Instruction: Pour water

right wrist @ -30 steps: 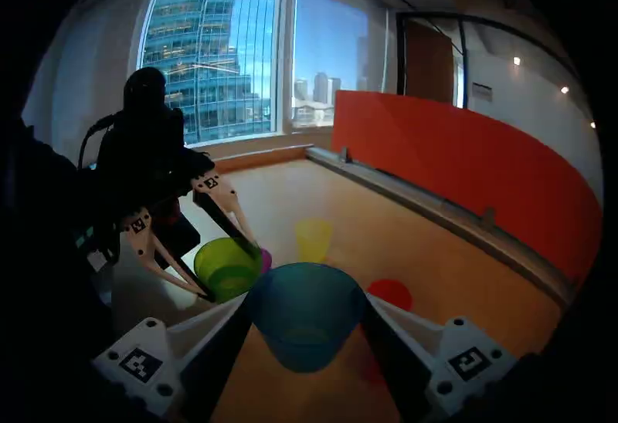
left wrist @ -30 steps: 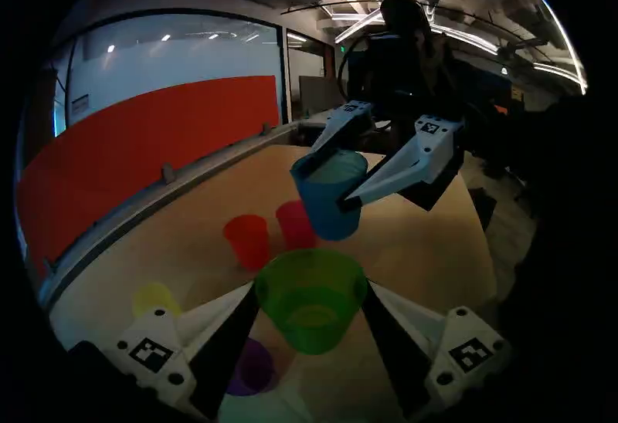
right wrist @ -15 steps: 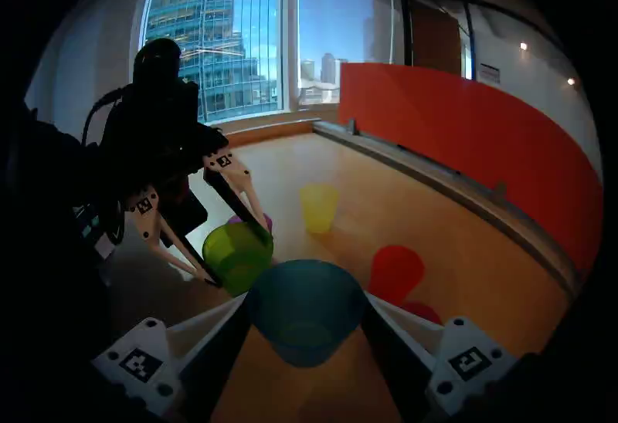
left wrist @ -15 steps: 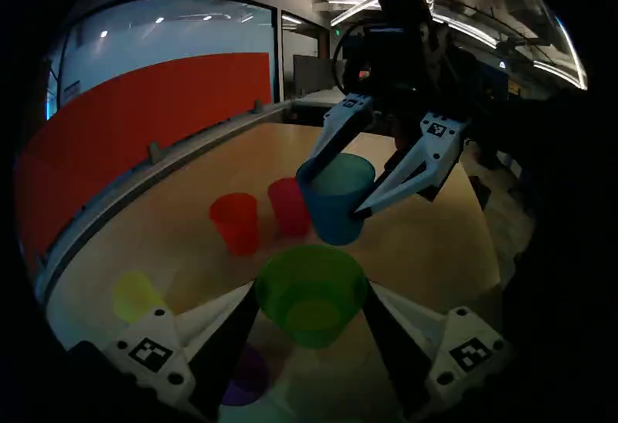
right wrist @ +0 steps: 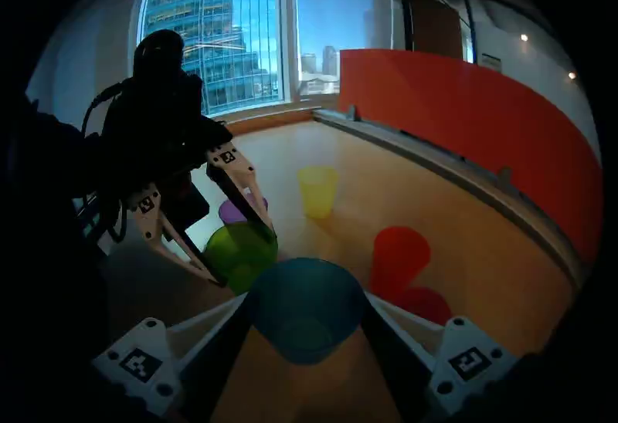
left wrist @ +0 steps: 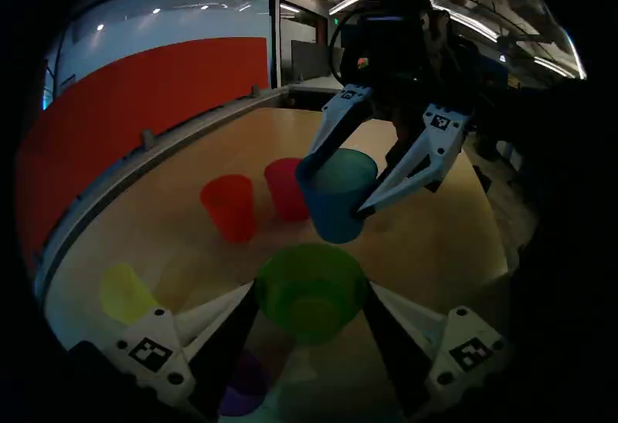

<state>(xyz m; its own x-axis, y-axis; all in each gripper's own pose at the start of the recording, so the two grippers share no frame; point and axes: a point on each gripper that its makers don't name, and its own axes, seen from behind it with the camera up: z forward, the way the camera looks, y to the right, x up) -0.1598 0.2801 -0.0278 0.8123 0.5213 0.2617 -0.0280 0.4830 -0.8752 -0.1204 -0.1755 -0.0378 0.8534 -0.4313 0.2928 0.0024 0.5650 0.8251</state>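
Note:
My left gripper [left wrist: 310,299] is shut on a green cup [left wrist: 310,290], held upright close to the camera in the left gripper view. Beyond it my right gripper [left wrist: 332,185] is shut on a blue cup [left wrist: 334,195], which hangs above the wooden table [left wrist: 432,222] and tilts a little toward me. In the right gripper view the blue cup [right wrist: 305,307] sits between my right gripper [right wrist: 305,311] fingers. Farther left there, the left gripper [right wrist: 239,249] holds the green cup [right wrist: 241,252]. A person stands behind it.
On the table stand an orange cup [left wrist: 229,207], a red cup [left wrist: 286,188], a yellow cup [left wrist: 123,293] and a purple cup [left wrist: 246,384]. An orange wall panel [left wrist: 131,106] runs along the table's far edge. Large windows [right wrist: 232,37] lie behind the person.
Both cups have sunk lower toward the table and drawn a little closer together. The loose cups appear shifted in both views as the cameras tipped down.

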